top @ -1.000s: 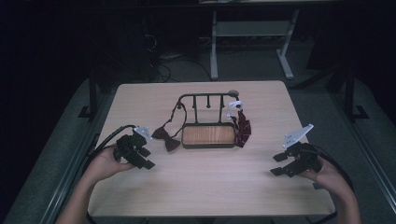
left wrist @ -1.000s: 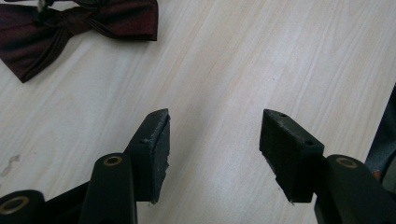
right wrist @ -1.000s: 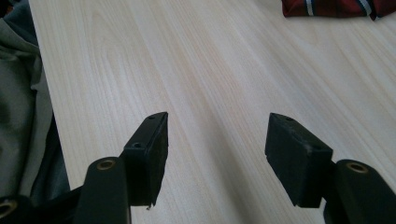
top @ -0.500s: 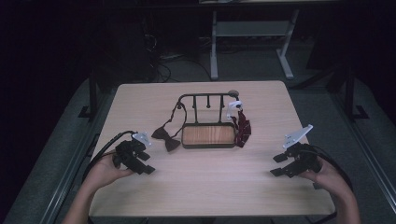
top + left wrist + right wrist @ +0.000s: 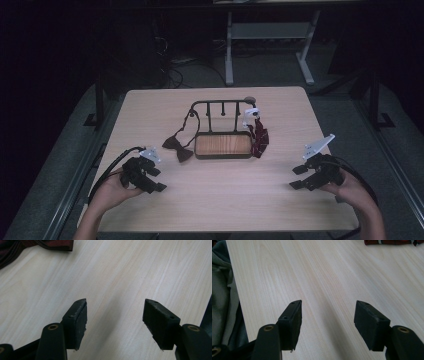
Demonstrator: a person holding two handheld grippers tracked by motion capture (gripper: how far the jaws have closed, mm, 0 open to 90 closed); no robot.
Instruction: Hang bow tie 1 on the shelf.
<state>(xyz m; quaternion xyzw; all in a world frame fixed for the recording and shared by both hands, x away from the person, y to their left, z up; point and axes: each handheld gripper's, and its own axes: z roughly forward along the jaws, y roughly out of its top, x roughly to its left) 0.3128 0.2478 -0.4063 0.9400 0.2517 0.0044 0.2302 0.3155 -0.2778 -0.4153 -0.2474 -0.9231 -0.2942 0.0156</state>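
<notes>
A black metal rack with a wooden base point(image 5: 222, 145) stands in the middle of the table. A dark bow tie point(image 5: 177, 148) lies left of it, its strap running up to the rack's bar. A dark red striped tie point(image 5: 259, 138) hangs at the rack's right end under a white tag point(image 5: 250, 112). My left gripper point(image 5: 156, 179) is open near the front left, a little short of the bow tie; its jaws point(image 5: 115, 312) hold nothing, and dark red cloth point(image 5: 45, 243) shows beyond them. My right gripper point(image 5: 297, 177) is open at the front right, and nothing sits between its jaws point(image 5: 328, 312).
The light wooden table point(image 5: 225, 200) has bare surface between the grippers and the rack. Its edge and grey floor point(image 5: 222, 290) lie beside my right gripper. A white desk frame point(image 5: 270, 35) and cables stand in the dark behind the table.
My left gripper has drawn back a little toward the near edge of the table. The right gripper has hardly moved. Both stay open.
</notes>
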